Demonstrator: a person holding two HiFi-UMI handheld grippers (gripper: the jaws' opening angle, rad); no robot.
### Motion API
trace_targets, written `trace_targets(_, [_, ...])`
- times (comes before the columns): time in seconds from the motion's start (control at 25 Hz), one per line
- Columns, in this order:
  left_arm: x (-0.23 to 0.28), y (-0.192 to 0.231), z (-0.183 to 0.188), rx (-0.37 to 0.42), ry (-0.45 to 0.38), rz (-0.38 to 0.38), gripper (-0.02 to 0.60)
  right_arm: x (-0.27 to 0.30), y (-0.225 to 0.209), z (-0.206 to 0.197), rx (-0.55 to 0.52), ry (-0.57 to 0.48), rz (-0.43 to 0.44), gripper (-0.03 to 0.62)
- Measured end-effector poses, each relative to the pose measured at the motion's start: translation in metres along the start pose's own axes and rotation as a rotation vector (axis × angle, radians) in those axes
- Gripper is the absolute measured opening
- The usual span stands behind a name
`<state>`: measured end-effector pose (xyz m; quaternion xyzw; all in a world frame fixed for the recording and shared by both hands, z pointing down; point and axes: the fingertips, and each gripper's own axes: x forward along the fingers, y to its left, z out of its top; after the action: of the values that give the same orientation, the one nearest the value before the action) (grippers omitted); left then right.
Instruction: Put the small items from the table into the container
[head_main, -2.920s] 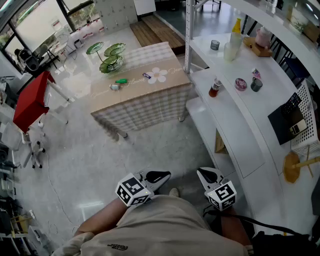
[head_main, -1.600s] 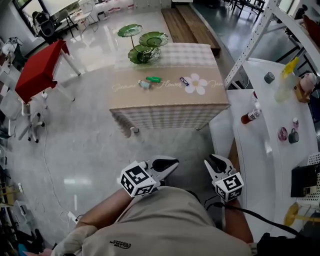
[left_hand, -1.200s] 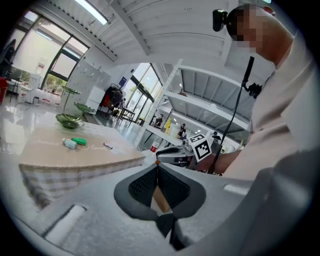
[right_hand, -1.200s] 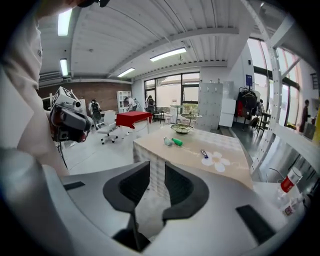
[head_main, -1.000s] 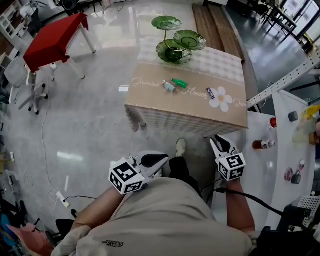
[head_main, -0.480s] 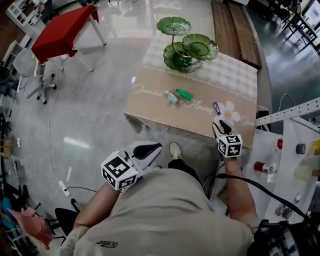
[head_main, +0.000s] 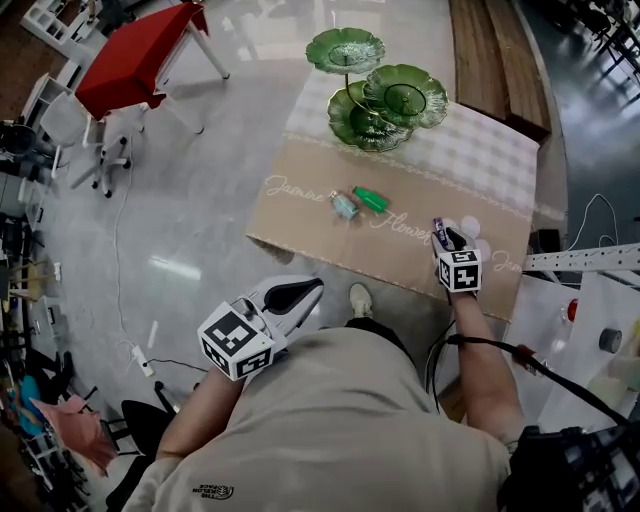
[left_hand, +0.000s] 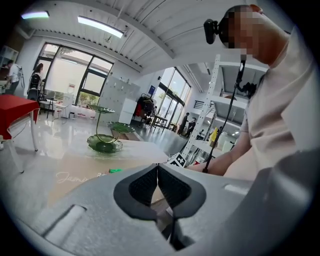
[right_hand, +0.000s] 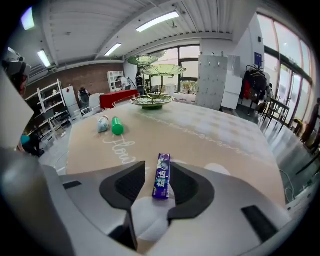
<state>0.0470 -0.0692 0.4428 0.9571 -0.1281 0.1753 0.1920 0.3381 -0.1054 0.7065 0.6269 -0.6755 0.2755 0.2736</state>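
A purple gum stick lies on the tan table runner by a white flower print. My right gripper is open and low over the table, one jaw on each side of the stick and neither pad pressing it; in the head view the right gripper sits at the gum stick. Farther left lie a green cap-like item and a pale blue one. The green leaf-dish stand is at the far edge. My left gripper hangs shut and empty near my body, off the table.
A red table stands on the glossy floor at the upper left. White shelving runs along the right, close to the table's corner. My shoe is at the table's near edge. A wooden platform lies behind the table.
I have walked up to the table. The right gripper reached forward and down to straddle the gum stick, its jaws wider than before. The left gripper came along, still shut.
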Motion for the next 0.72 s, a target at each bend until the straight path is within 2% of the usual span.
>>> trace_targets(0.12, [0.012, 0.004, 0.004, -0.009, -0.001, 0.022, 0.008, 0.012, -0.005, -0.007, -0.004, 0.031, 0.009, 0.16])
trace_targets(0.24, [0.024, 0.008, 0.009, -0.013, -0.006, 0.036, 0.009, 0.015, -0.007, -0.011, -0.01, 0.043, 0.027, 0.112])
trace_targets(0.44, [0.041, 0.01, 0.017, -0.016, -0.01, 0.043, 0.008, 0.012, -0.007, -0.008, -0.027, 0.041, 0.068, 0.097])
trace_targets(0.56, [0.047, 0.011, 0.02, -0.02, -0.016, 0.049, 0.008, 0.001, -0.01, 0.011, -0.034, 0.019, 0.099, 0.095])
trace_targets(0.72, [0.054, 0.012, 0.02, -0.024, -0.027, 0.051, 0.008, -0.021, -0.015, 0.058, -0.08, -0.037, 0.141, 0.095])
